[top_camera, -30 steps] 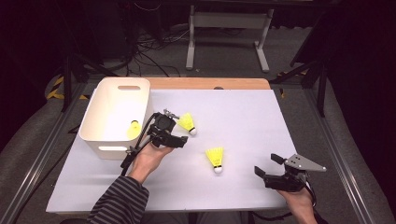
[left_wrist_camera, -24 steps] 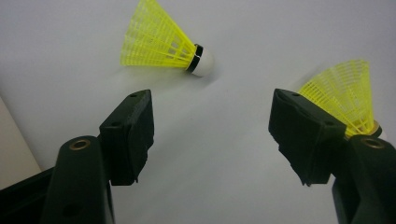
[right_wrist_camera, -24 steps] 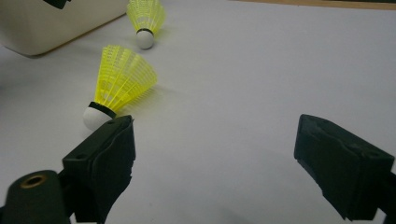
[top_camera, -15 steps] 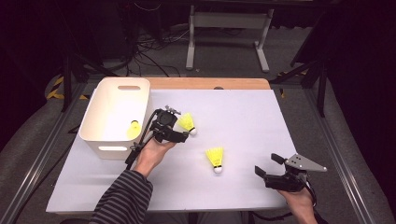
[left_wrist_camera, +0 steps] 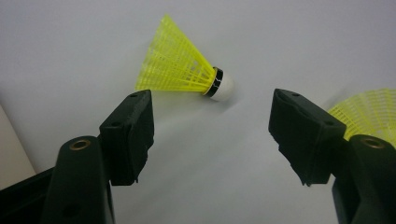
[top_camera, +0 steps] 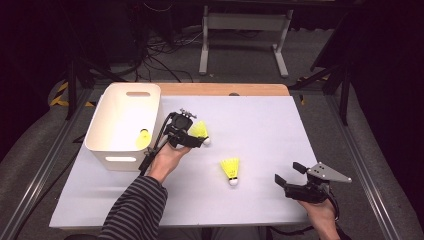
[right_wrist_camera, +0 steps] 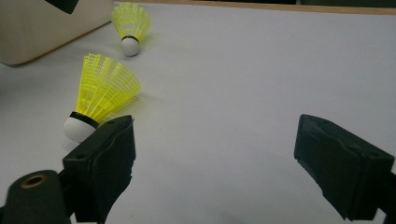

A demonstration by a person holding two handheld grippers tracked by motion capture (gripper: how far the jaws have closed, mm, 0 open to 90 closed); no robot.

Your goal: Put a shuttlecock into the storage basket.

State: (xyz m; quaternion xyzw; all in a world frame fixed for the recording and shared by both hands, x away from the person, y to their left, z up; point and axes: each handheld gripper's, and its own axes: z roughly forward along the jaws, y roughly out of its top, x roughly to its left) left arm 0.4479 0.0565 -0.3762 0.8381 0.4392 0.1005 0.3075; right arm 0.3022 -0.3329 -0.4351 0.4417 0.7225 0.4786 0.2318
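On my feed, the white plastic bin (top_camera: 125, 125) sat by the table's (top_camera: 260, 125) left edge, toward the far corner, with one yellow shuttlecock (top_camera: 143, 138) lying inside near its right wall. Just right of the bin I saw the left gripper (top_camera: 192, 137) hovering over a second shuttlecock (top_camera: 200, 131) that lay on its side on the white surface, cork pointing right; in the left gripper view that shuttlecock (left_wrist_camera: 182, 70) lay just beyond the tips of the jaws, which stood wide apart with nothing between them. Nearer the front edge, about mid-table, a third shuttlecock (top_camera: 231, 169) rested with its cork toward the front. At the front right corner I had the right gripper (top_camera: 290, 177) low over the table, well apart from that third shuttlecock (right_wrist_camera: 100, 95), its jaws also spread wide and empty.
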